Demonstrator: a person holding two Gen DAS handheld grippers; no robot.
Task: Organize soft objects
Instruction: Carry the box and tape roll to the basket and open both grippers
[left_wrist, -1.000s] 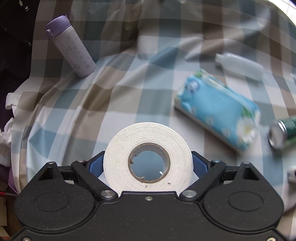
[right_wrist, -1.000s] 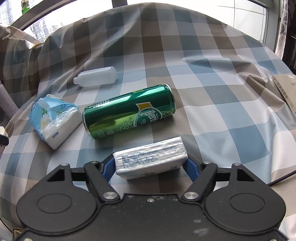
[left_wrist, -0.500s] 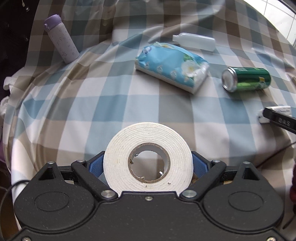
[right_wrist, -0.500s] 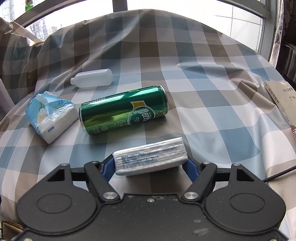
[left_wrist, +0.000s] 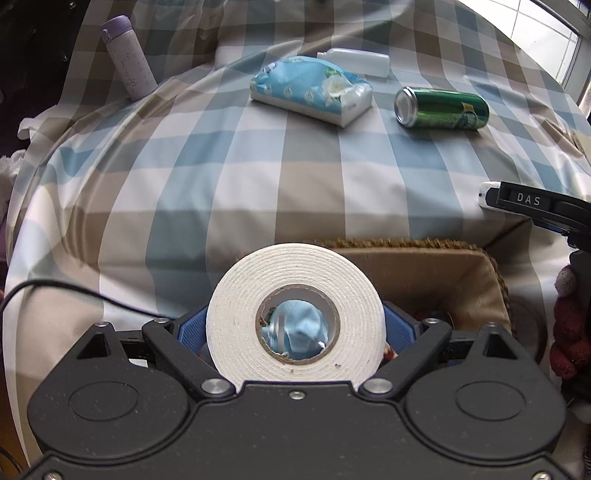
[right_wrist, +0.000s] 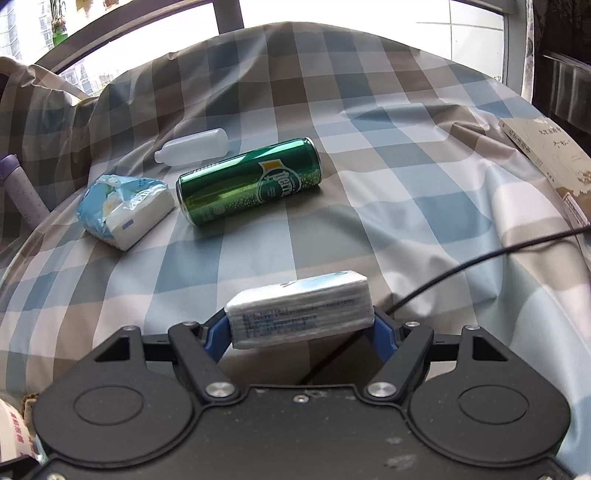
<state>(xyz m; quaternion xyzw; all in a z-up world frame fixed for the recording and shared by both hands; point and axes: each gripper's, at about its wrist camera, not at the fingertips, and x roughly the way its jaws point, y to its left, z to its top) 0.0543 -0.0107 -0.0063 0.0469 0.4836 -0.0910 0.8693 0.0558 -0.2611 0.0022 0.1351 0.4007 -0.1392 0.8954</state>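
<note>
My left gripper (left_wrist: 295, 328) is shut on a white roll of foam tape (left_wrist: 236, 314) and holds it over a brown woven basket (left_wrist: 491, 280) at the table's near edge. Something light blue shows through the roll's core. My right gripper (right_wrist: 299, 328) is shut on a small white tissue pack (right_wrist: 299, 314) above the checked cloth; its tip also shows at the right of the left wrist view (left_wrist: 524, 201). A blue flowered tissue pack (left_wrist: 314, 92) lies on the cloth, also in the right wrist view (right_wrist: 125, 210).
A green can (right_wrist: 251, 181) lies on its side beside a white plastic bottle (right_wrist: 192, 147). A purple flask (left_wrist: 129, 59) stands at the far left. A book (right_wrist: 550, 158) lies at the right edge. A black cable (right_wrist: 461, 266) crosses the cloth.
Both grippers have pulled back toward the near edge with their loads. The basket has come into view under the tape roll. The right gripper has risen a little.
</note>
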